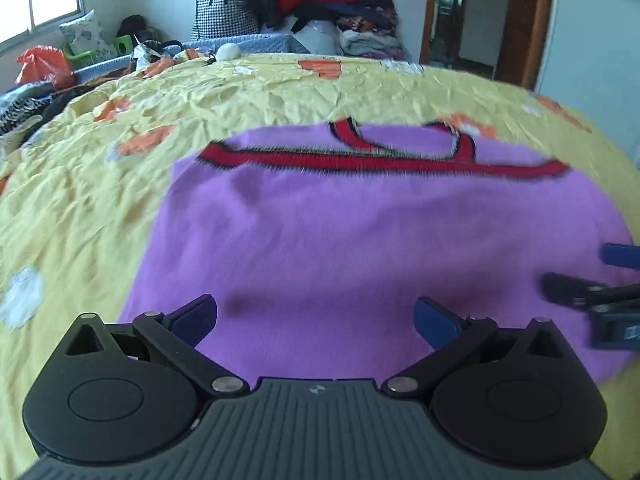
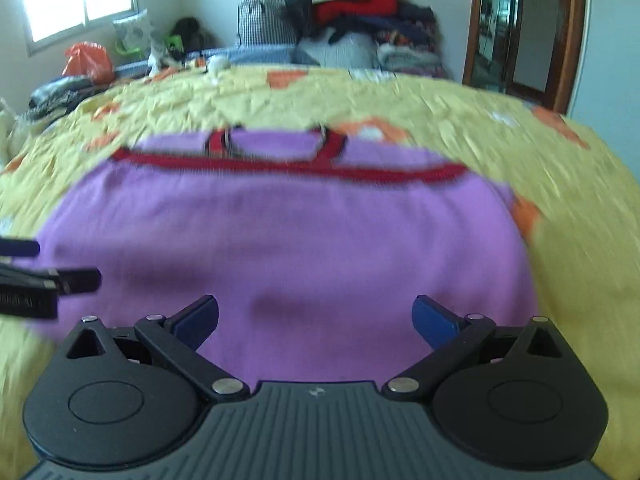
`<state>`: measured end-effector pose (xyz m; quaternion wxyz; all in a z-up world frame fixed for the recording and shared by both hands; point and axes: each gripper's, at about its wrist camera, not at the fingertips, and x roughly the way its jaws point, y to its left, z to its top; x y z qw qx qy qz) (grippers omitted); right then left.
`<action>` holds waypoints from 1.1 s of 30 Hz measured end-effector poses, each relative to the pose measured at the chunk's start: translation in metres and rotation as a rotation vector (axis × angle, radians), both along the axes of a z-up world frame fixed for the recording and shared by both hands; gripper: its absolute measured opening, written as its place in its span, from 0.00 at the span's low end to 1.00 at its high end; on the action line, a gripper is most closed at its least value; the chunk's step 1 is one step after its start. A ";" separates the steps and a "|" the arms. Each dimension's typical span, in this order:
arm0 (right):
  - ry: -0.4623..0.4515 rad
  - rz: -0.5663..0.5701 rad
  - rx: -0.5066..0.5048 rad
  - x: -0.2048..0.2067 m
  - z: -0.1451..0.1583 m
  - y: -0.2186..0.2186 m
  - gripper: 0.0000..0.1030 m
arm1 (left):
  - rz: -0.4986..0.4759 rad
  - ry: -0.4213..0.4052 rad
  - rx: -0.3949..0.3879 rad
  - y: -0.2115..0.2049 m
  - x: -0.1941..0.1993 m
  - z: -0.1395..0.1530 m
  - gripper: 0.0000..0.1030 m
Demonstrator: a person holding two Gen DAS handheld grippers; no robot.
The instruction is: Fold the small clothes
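Observation:
A small purple knit garment (image 1: pixel 360 240) with red, black-edged trim lies flat on the yellow bedspread (image 1: pixel 100 184). It also fills the middle of the right wrist view (image 2: pixel 288 240). My left gripper (image 1: pixel 316 320) is open and empty, hovering over the garment's near edge. My right gripper (image 2: pixel 316 320) is open and empty over the same near edge, to the right of the left one. The right gripper shows at the right edge of the left wrist view (image 1: pixel 600 280), and the left gripper shows at the left edge of the right wrist view (image 2: pixel 36 276).
The yellow bedspread (image 2: pixel 540 152) has orange and white patches. A pile of clothes and bags (image 1: pixel 312 4) stands at the far wall. An orange bag (image 1: pixel 44 64) and clutter lie at far left by the window. A wooden door frame (image 1: pixel 520 20) is at far right.

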<state>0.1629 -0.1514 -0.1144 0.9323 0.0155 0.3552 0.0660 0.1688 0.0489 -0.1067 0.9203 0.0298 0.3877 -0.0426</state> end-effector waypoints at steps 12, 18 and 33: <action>0.070 -0.043 -0.037 -0.021 -0.016 -0.007 1.00 | 0.032 0.021 0.015 0.000 0.005 -0.018 1.00; 0.028 -0.049 -0.069 -0.025 -0.025 -0.001 1.00 | 0.040 -0.011 0.009 0.000 -0.002 -0.022 1.00; 0.043 -0.085 -0.050 -0.037 -0.025 -0.012 1.00 | 0.013 -0.131 0.064 -0.002 -0.021 -0.029 1.00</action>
